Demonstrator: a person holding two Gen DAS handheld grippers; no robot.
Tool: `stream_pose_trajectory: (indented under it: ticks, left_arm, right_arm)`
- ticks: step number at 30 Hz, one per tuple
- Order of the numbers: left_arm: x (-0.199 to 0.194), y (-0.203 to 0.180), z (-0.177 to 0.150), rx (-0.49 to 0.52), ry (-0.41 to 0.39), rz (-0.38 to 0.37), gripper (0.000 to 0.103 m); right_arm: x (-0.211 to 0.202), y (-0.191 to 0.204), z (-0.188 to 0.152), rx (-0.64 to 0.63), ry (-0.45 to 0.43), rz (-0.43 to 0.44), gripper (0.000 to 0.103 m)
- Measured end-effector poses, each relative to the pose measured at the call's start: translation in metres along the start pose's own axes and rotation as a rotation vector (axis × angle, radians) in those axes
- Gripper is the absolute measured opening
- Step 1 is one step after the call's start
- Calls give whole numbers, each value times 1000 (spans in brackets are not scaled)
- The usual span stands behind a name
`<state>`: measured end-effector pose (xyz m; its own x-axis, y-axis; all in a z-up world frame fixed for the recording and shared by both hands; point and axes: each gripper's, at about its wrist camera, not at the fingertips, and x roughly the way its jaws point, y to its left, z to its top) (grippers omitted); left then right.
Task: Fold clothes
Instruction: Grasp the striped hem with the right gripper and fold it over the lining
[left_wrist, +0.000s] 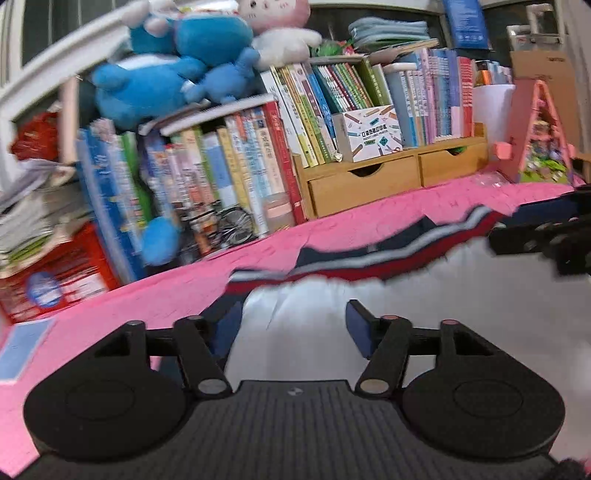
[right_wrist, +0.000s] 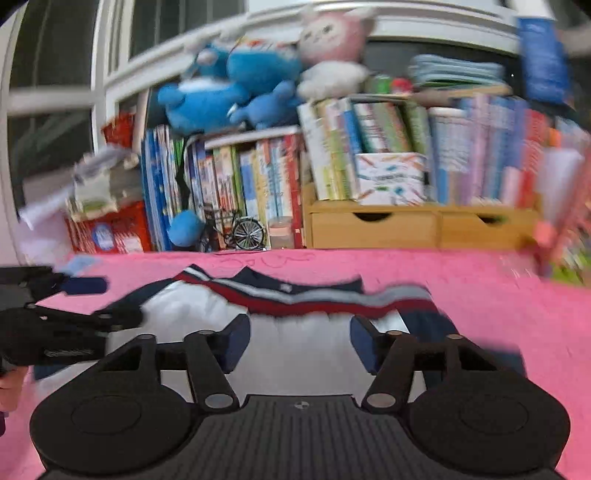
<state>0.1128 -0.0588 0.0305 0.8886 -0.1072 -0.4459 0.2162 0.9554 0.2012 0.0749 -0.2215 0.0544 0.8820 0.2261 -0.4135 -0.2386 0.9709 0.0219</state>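
A white garment (right_wrist: 303, 354) with a navy collar and a red, grey and navy striped band (right_wrist: 317, 299) lies spread on the pink table cover (right_wrist: 480, 288). My right gripper (right_wrist: 300, 339) hovers over its white middle, jaws apart, white cloth showing in the gap and nothing pressed by the pads. My left gripper (left_wrist: 295, 325) stands open over the garment's left part (left_wrist: 317, 302), its left finger near the navy edge. Each gripper shows in the other's view: the left gripper (right_wrist: 103, 301) at the left edge, the right gripper (left_wrist: 517, 229) at the right edge. Both pictures are blurred.
Along the back stand rows of books (left_wrist: 236, 166), a wooden drawer organiser (left_wrist: 369, 184) and blue and pink plush toys (left_wrist: 166, 74). A small model bicycle (right_wrist: 243, 232) and a pink A-frame stand (left_wrist: 535, 140) sit at the cover's far edge. A blue card (left_wrist: 22, 350) lies left.
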Motion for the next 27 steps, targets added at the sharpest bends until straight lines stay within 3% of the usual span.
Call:
stream_pose_trajectory:
  ticks: [3,5,8,14,17,21,23,25,26,27]
  left_arm:
    - [44,17,3,-74,65,46,52]
    - [61,25,-4,-89,84,46,57]
    - [64,25,-17,-34,69,31,61]
    - [71,34,-17,-96,91,-4,67]
    - [74,31,-15,-85,97,7,71]
    - [70,36,-10,35,99,9,78]
    - [52,44,-5,111,87,80,79]
    - [30,59,-6,88,61,206,73]
    - [17,69,-7,53,47,243,71]
    - [3,77,-8,7,31,234,71]
  right_arm:
    - [44,-13,6,45,62,-36,52]
    - [66,-28,0,91,109,-50,50]
    - [85,-40,-20,69,151,-76,50]
    - [99,-52,-23,120,183,-48,55]
    - [104,-51,-22,118,192,-52,58]
    - [112,-48,-14,22,231,-35,71]
    - [104,-50,-6,-48,247,-66,73]
    - [74,-57,2,-81,215,-165,81]
    - [55,-60,4,-65,173,-208,81]
    - [37,-62,4,-38,131,-210,81]
